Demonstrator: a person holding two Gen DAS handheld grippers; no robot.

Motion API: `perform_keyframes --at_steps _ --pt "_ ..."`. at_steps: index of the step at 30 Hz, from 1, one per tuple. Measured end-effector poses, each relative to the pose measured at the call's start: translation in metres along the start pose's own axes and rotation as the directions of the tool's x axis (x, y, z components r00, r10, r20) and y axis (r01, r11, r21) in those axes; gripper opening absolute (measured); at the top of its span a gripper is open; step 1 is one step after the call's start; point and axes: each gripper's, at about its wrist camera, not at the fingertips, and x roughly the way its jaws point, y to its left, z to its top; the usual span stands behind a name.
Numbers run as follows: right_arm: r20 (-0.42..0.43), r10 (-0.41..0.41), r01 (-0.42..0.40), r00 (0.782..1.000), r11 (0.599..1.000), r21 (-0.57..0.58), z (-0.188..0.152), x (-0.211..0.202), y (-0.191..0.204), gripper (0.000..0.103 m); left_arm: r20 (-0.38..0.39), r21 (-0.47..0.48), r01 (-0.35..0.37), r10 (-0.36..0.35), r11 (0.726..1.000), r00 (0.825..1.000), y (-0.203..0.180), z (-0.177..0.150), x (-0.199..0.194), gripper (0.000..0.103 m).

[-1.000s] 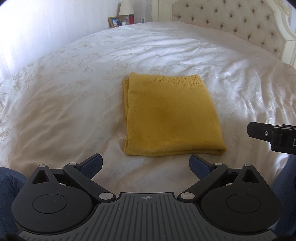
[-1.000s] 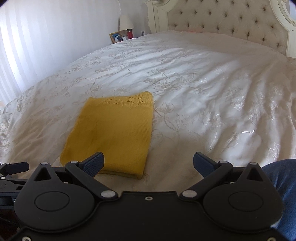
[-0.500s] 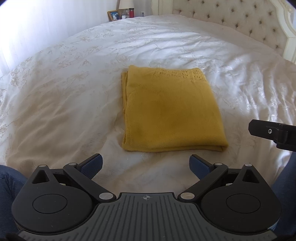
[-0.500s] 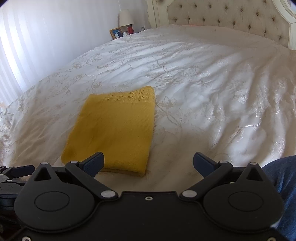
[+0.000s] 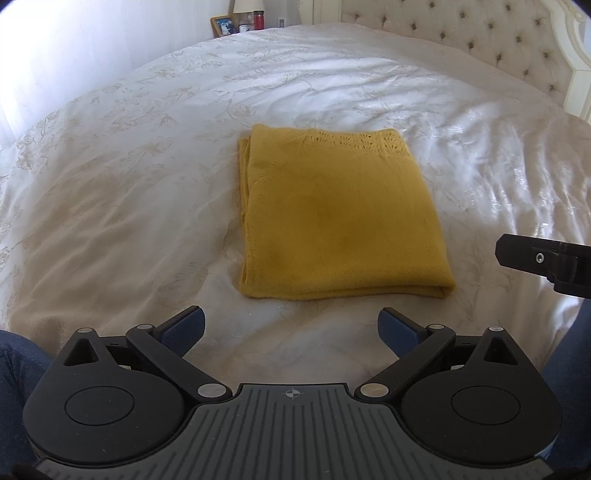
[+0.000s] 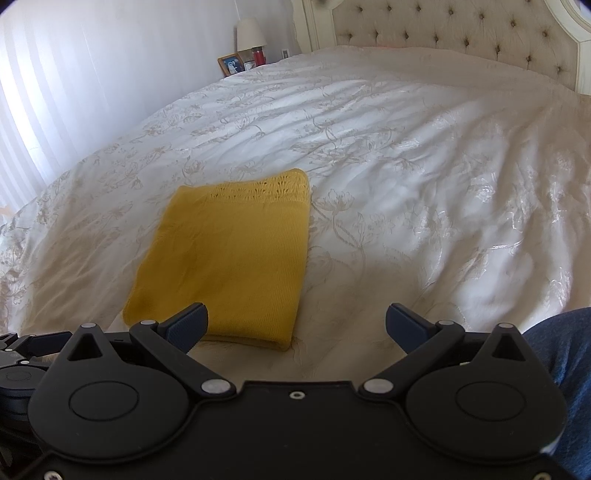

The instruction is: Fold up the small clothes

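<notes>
both tongs stand wide apart and hold nothing. left tongs (image 5: 291,326) hover low over the bed (image 5: 129,192), their blue fingertips (image 5: 184,326) just short of the near edge of the yellow knit garment (image 5: 332,218). right tongs (image 6: 297,325) hang beside them to the right, with the left blue pad in front of the garment's near edge; whether it touches the cloth cannot be told. the garment (image 6: 229,258) lies flat on the white flowered bedspread (image 6: 424,177), folded into a neat rectangle, its lacy openwork band along the far edge and layered folds showing at the left side and near right corner. a tufted headboard (image 6: 461,33) rises at the far end, and a lamp (image 6: 251,35), a picture frame (image 6: 231,63) and a red jar (image 6: 259,55) sit beyond the bed's far left corner. blue denim (image 6: 569,376) shows at the lower frame edges.
</notes>
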Motion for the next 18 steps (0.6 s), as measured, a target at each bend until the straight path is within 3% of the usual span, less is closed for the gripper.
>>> perform_keyframes --at_steps 18 --pt "-0.008 0.0 0.0 1.0 1.0 0.004 -0.0012 0.0023 -0.0011 0.102 -0.004 -0.001 0.003 -0.003 1.0 1.0 -0.0015 0.0009 0.0007 0.101"
